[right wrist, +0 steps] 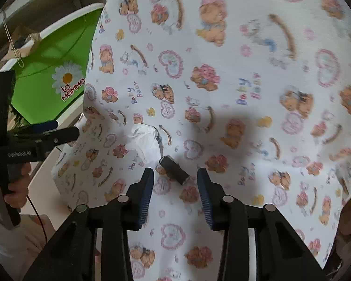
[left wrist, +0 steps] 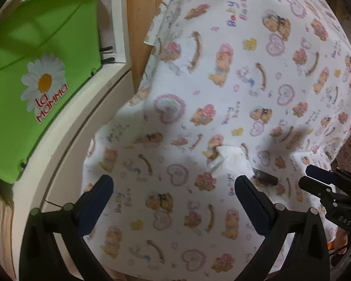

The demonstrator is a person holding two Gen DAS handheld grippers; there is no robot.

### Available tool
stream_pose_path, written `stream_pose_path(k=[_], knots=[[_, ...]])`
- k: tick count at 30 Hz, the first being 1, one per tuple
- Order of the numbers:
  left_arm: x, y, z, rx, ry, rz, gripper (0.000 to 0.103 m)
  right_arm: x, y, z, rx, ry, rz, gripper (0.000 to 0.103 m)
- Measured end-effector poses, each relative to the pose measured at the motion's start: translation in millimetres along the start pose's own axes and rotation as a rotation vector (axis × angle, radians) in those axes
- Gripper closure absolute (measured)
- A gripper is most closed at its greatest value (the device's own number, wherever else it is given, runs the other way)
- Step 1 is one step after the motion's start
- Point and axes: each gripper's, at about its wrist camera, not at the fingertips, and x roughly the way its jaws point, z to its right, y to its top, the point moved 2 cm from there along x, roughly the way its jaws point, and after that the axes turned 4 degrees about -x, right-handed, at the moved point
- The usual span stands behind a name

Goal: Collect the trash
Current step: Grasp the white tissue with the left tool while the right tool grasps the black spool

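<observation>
A crumpled white tissue (left wrist: 231,161) lies on the bear-print cloth (left wrist: 222,82), with a small dark cylinder (left wrist: 266,178) beside it. My left gripper (left wrist: 174,185) is open and empty, just short of the tissue. In the right wrist view the tissue (right wrist: 144,140) and the dark cylinder (right wrist: 175,169) lie close together. My right gripper (right wrist: 175,175) is open, its fingers either side of the cylinder's near end, not closed on it. The green "La Mamma" bin (left wrist: 39,77) stands to the left of the cloth and also shows in the right wrist view (right wrist: 56,70).
The bin stands on a white ledge (left wrist: 86,117) beside a brown board (left wrist: 140,23). The right gripper shows at the right edge of the left wrist view (left wrist: 308,175). The left gripper and the hand holding it are at the left of the right wrist view (right wrist: 65,132).
</observation>
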Motion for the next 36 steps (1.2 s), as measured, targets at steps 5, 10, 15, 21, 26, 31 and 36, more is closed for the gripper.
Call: stream_pose_path(k=[5, 10, 15, 21, 26, 31, 36], knots=[[13, 2, -7, 0.013, 0.115, 0.007, 0.000, 38, 4, -7, -0.106, -0.002, -0.097, 0.070], [20, 1, -6, 0.006, 0.087, -0.027, 0.000, 61, 2, -11, -0.182, -0.001, -0.137, 0.073], [22, 5, 0, 0.029, 0.102, -0.008, 0.000, 77, 2, -18, -0.222, -0.024, -0.153, 0.074], [34, 8, 10, 0.014, 0.067, -0.040, 0.000, 80, 8, -16, -0.164, -0.038, -0.123, 0.092], [39, 11, 20, -0.037, -0.068, -0.076, 0.000, 52, 19, -5, -0.063, -0.032, -0.013, 0.093], [50, 12, 28, -0.151, -0.205, -0.155, 0.004, 32, 22, 10, 0.033, -0.064, 0.050, 0.093], [60, 13, 57, -0.075, -0.145, -0.136, 0.005, 34, 11, 18, 0.016, -0.108, 0.019, 0.093]])
